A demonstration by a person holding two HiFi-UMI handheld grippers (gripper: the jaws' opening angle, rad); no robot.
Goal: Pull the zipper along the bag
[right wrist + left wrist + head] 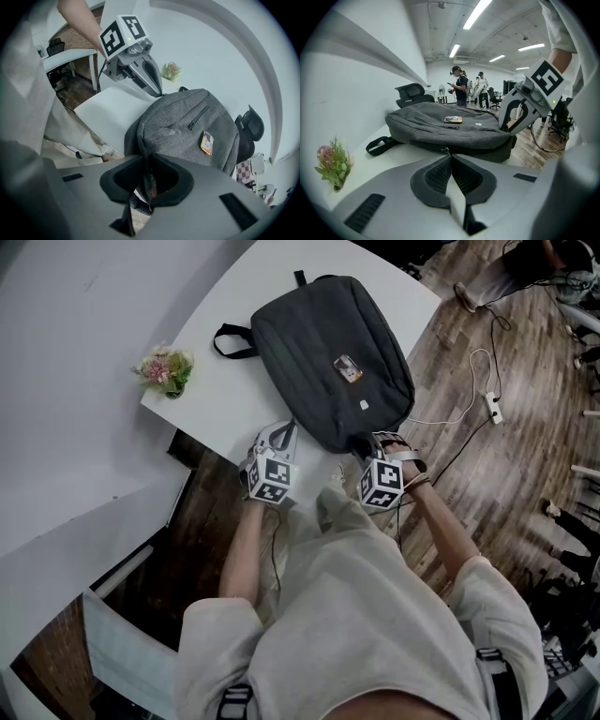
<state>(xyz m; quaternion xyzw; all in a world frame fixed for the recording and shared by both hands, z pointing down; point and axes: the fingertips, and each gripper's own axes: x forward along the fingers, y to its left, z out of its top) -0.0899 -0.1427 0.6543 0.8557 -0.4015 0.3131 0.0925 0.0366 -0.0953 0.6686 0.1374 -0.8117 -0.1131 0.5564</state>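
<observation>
A person in a pale shirt stands at the near edge of a white counter [220,395], a hand-held gripper in each hand, both set against a dark grey bag [328,348] that lies flat on the counter with its bottom edge toward the person. The left hand-held gripper [286,431] meets the bag's near left side. Its jaws are pressed together, and the small metal zipper pull [446,151] sits right at their tips on the side seam. The right hand-held gripper [378,442] sits at the bag's near right corner, which overhangs the counter's edge. Its jaws stand narrow, pinching a fold of the bag's fabric between the pads, and it points steeply down.

A small orange-and-white tag [348,368] lies on the bag's top panel, beside a short closed pocket zipper [198,117]. A black strap loop [232,340] trails from the bag's far left side onto the counter. A small bunch of pink and green flowers [166,369] rests on the counter's left corner, well apart from the bag. To the right, a white power strip [493,407] and its cable lie on the wooden floor [525,456]. Far across the room, under ceiling strip lights, people [461,86] stand near a black office chair [412,93].
</observation>
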